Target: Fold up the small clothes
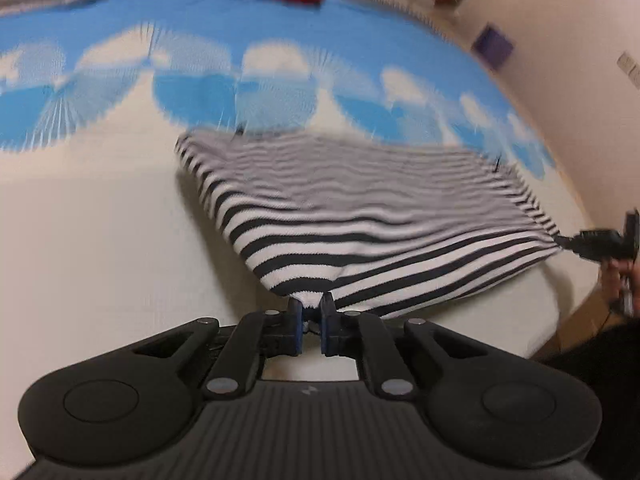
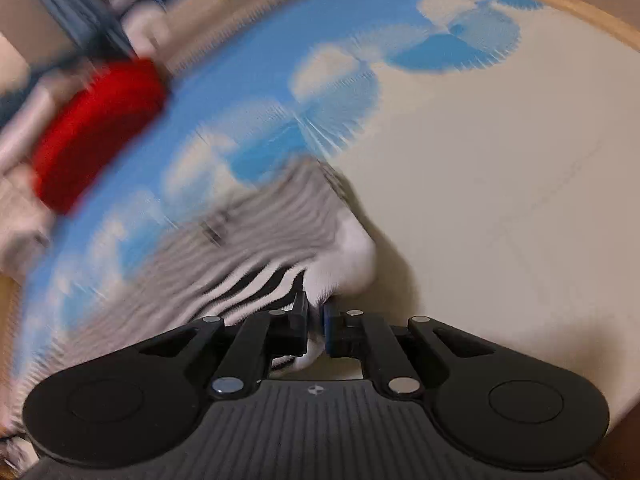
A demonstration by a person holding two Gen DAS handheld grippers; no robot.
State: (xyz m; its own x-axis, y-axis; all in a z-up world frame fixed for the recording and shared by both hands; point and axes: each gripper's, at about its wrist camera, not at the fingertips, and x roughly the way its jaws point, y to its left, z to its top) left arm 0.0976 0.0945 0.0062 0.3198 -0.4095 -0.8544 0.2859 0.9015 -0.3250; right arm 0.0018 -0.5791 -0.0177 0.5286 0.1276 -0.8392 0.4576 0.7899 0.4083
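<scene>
From the left wrist, the left gripper (image 1: 311,307) is clamped on the near corner of the striped garment (image 1: 360,216) at 12 o'clock (soft, light, likely to sag), while from the right wrist the right gripper (image 2: 316,310) pinches its white hem (image 2: 344,268) at 12 o'clock over the cloud-print cloth (image 2: 460,200).

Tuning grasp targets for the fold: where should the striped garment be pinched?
At the two near corners of the striped garment, coming in low from the near edge. Left gripper and right gripper each pinch one there; that hem stretches taut between them.
</scene>
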